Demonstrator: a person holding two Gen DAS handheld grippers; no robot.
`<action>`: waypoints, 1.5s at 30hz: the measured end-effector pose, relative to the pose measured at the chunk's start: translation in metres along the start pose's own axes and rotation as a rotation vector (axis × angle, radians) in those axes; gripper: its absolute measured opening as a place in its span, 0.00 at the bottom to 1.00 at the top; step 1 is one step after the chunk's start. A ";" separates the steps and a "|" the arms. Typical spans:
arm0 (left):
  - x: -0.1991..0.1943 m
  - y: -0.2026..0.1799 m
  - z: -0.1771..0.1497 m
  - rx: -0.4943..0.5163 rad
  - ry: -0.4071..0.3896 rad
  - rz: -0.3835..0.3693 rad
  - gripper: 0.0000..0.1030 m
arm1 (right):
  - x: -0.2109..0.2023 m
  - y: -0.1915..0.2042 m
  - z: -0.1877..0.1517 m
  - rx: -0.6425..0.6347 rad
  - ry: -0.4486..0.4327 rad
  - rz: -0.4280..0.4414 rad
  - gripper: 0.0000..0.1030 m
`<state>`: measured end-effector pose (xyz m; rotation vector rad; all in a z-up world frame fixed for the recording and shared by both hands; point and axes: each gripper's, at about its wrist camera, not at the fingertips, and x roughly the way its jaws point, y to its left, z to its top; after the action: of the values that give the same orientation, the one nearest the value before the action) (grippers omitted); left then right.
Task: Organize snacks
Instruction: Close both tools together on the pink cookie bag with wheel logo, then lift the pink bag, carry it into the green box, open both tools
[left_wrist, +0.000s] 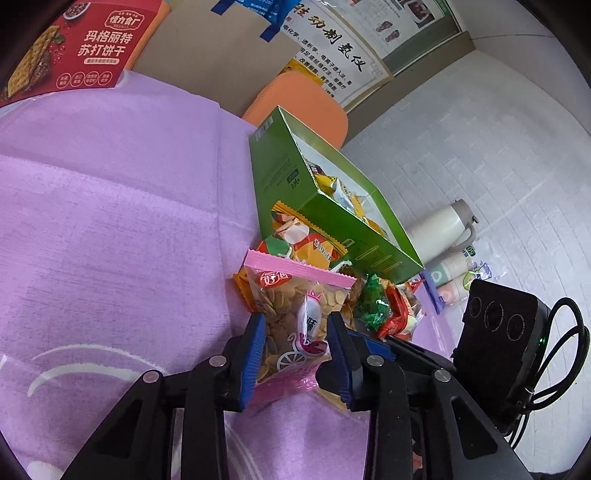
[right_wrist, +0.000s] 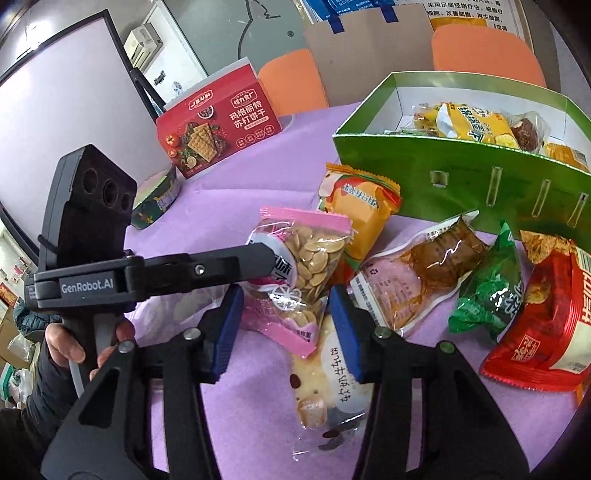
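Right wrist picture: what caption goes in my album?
Left gripper pinches the pink seed packet beside the green box.

Pink-edged clear packet of pumpkin seeds (right_wrist: 306, 258) flat on purple tablecloth (right_wrist: 258, 424), near open green box (right_wrist: 461, 177) holding yellow-wrapped snacks (right_wrist: 472, 125). Orange packet (right_wrist: 364, 210) against box's front wall. Brown vacuum-packed snack (right_wrist: 424, 273), green candy pack (right_wrist: 487, 288), red packet (right_wrist: 546, 328) in row beside. Milk-candy bag (right_wrist: 325, 387) nearest table's near edge.
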<state>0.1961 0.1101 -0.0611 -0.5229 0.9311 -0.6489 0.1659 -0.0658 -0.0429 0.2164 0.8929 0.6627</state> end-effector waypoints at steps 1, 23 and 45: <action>0.001 0.000 0.000 0.002 0.002 0.003 0.29 | 0.001 -0.001 0.000 0.007 0.004 -0.001 0.42; -0.030 -0.045 -0.010 0.054 -0.072 0.020 0.15 | -0.047 0.015 -0.009 0.007 -0.073 0.018 0.20; -0.152 -0.103 -0.060 0.106 -0.290 0.100 0.15 | -0.101 0.112 -0.018 -0.177 -0.145 0.152 0.20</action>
<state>0.0496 0.1381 0.0621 -0.4584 0.6414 -0.5124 0.0580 -0.0423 0.0604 0.1724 0.6792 0.8520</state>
